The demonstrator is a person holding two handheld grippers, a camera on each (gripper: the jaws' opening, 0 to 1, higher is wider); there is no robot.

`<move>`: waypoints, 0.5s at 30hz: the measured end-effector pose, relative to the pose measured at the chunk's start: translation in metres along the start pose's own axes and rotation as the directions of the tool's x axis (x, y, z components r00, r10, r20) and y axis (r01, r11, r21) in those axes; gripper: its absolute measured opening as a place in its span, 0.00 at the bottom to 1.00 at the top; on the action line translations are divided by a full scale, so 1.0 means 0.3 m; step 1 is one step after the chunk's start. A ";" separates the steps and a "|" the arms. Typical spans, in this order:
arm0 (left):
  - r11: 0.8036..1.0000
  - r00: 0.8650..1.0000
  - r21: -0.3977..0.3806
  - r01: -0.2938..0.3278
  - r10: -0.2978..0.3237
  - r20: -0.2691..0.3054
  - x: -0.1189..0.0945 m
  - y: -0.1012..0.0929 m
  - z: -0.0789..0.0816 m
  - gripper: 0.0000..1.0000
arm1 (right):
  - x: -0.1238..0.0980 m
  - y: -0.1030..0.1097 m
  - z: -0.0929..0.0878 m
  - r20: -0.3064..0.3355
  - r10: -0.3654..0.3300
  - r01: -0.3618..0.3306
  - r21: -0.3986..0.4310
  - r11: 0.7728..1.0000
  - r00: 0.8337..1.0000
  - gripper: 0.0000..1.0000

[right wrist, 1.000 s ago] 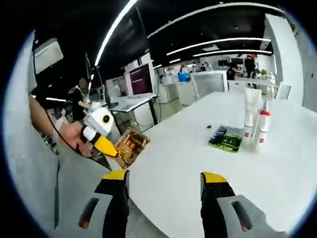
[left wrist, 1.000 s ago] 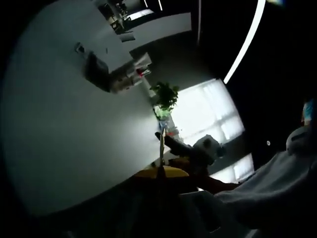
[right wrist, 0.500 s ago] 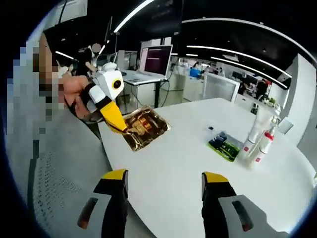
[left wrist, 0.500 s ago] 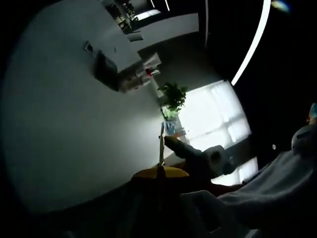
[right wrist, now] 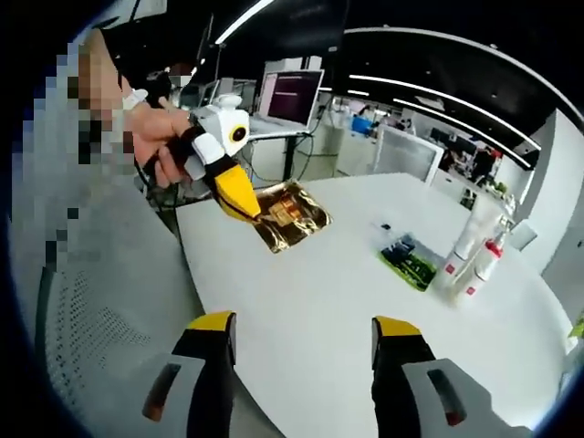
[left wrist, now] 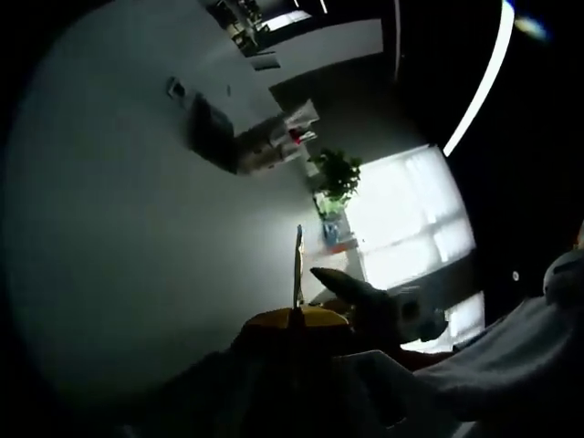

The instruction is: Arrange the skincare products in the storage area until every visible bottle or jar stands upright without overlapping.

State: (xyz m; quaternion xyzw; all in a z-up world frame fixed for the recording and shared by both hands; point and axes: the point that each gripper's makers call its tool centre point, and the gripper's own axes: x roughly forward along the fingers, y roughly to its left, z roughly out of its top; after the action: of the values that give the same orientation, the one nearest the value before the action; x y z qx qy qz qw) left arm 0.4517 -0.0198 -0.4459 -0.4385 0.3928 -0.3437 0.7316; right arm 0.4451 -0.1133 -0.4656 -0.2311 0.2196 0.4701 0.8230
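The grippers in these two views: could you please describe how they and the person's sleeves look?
The right gripper has two black jaws capped with yellow tips, each bearing an oval slot. The left gripper, seen in the right gripper view, has a white housing, a black band and tapering yellow jaws; dark cables hang near the hand holding it. A light grey sleeve shows in the left gripper view.

On the white table [right wrist: 347,301], the skincare products stand together near its far right edge, well apart from the gold foil packet [right wrist: 290,215]. A tall white tube [right wrist: 471,230] stands upright. Just beside it, on its right, stands a white spray bottle [right wrist: 486,262] with a red collar, also upright. Close in front of them lies a flat green-and-dark pack [right wrist: 408,260].
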 end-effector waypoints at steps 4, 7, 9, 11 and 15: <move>0.999 1.000 0.022 -0.023 0.023 0.003 0.004 -0.001 0.065 0.00 | -0.010 -0.025 0.003 0.009 -0.031 0.031 0.005 0.999 0.999 0.56; 0.998 0.999 0.041 -0.042 0.042 0.014 0.004 0.001 0.118 0.00 | -0.015 -0.035 0.005 0.015 -0.047 0.047 0.005 0.999 0.999 0.56; 0.998 0.999 0.047 -0.050 0.049 0.023 0.005 -0.003 0.155 0.00 | -0.020 -0.040 0.008 0.021 -0.056 0.055 0.007 0.998 0.998 0.56; 0.996 0.997 0.057 -0.063 0.060 0.046 0.003 -0.004 0.201 0.00 | -0.026 -0.046 0.010 0.026 -0.066 0.066 0.004 0.998 0.997 0.55; 0.995 0.995 0.062 -0.078 0.073 0.071 -0.003 0.001 0.276 0.00 | -0.034 -0.062 0.009 0.031 -0.091 0.091 0.005 0.996 0.995 0.55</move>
State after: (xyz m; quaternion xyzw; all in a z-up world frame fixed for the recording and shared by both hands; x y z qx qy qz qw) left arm 0.5239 0.0120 -0.4206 -0.4109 0.3722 -0.3130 0.7711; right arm 0.4572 -0.1269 -0.4544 -0.2321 0.1968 0.4351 0.8474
